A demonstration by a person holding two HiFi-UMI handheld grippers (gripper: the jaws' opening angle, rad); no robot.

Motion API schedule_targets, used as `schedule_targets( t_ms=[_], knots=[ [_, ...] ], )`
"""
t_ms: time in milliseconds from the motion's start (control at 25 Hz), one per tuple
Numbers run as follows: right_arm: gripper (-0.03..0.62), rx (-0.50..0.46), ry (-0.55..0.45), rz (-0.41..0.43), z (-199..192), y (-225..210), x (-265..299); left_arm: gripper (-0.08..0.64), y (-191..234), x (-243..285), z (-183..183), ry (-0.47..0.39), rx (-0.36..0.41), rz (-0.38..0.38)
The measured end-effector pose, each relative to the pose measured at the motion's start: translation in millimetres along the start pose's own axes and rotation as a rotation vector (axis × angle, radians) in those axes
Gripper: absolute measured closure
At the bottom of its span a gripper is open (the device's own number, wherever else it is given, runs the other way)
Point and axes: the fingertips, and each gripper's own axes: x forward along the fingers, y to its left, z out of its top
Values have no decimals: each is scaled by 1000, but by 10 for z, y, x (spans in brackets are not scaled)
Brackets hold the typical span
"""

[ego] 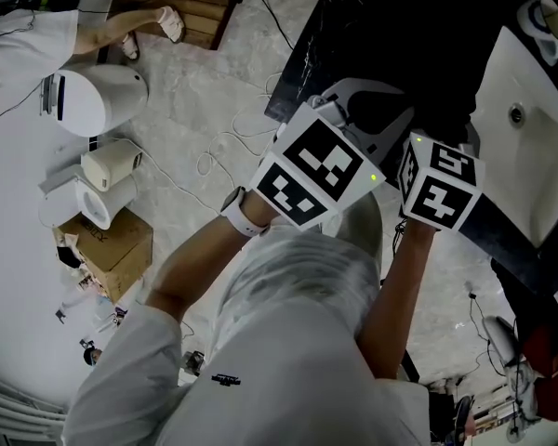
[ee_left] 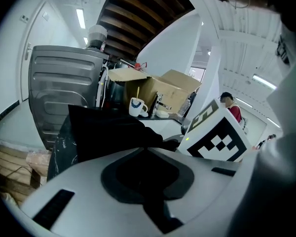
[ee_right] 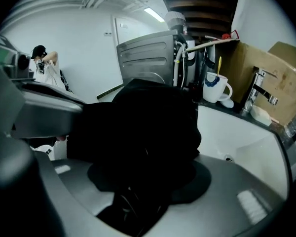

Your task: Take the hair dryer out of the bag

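Observation:
A black bag lies on the dark counter beside a white sink. No hair dryer can be made out; everything inside the bag is black. My left gripper reaches the bag's near edge. In the left gripper view its jaws stand together with black fabric at their tip. My right gripper dips into the bag just to the right. In the right gripper view the bag fills the gap between the jaws, with thin cord-like glints low down. Its pads are hidden.
A blue-and-white mug and a tap stand behind the sink. Further back are a cardboard box and a grey appliance. A person stands far left. Below on the floor lie white appliances, a box and cables.

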Motion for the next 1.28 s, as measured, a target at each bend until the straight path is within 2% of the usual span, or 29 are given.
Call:
schedule_targets(
  t_ms=[160, 280, 400, 600, 880, 1080, 1200, 1280],
  knots=[
    [393, 37, -27, 0, 29, -8, -30, 540, -3, -28, 7, 5, 3, 14],
    [396, 33, -21, 41, 5, -24, -93, 540, -10, -4, 2, 3, 10, 40],
    [397, 30, -10, 84, -41, -13, -207, 540, -7, 0, -11, 8, 48, 79],
    [399, -17, -27, 53, -146, -33, -393, 540, -39, 2, -28, 3, 52, 91],
    [399, -101, -74, 65, -227, 42, -651, 540, -31, -65, -47, -11, 50, 131],
    [399, 40, -93, 149, -286, 90, -747, 540, -91, -91, -33, -15, 89, 136],
    [399, 92, -83, 166, -339, 52, -737, 535, -169, -94, -47, -1, 113, 127],
    [399, 122, -75, 177, -363, 22, -730, 472, -209, -126, -70, 0, 102, 123]
  ],
)
